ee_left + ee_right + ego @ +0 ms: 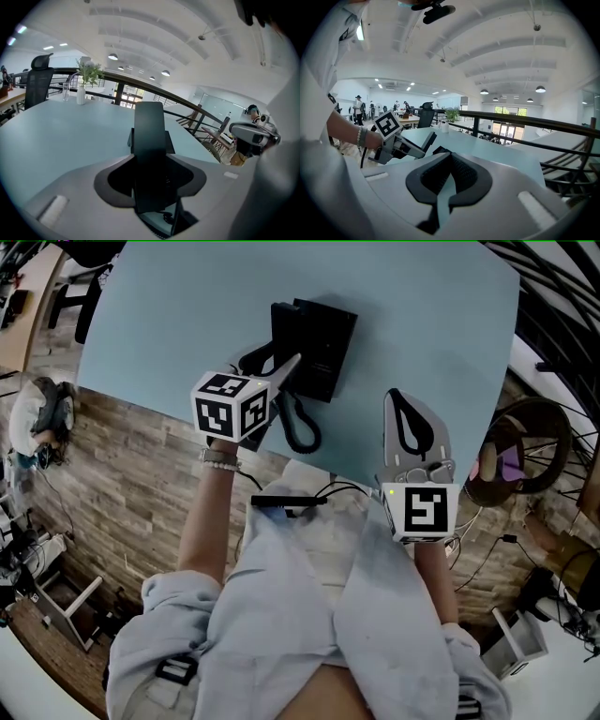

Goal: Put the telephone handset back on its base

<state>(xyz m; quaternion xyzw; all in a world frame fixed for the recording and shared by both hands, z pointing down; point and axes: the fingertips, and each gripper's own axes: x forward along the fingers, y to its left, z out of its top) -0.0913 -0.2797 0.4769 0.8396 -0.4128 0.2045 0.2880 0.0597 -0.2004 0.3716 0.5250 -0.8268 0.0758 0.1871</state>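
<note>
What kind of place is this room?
Probably a big open office on an upper level: an office chair by the pale blue table, people at desks behind, and a railing along the edge.

No legible text, brand, number or sign anywhere. Only black-and-white square code patterns, printed on the left marker cube [232, 407] and the right marker cube [422, 510]; no lettering among them.
</note>
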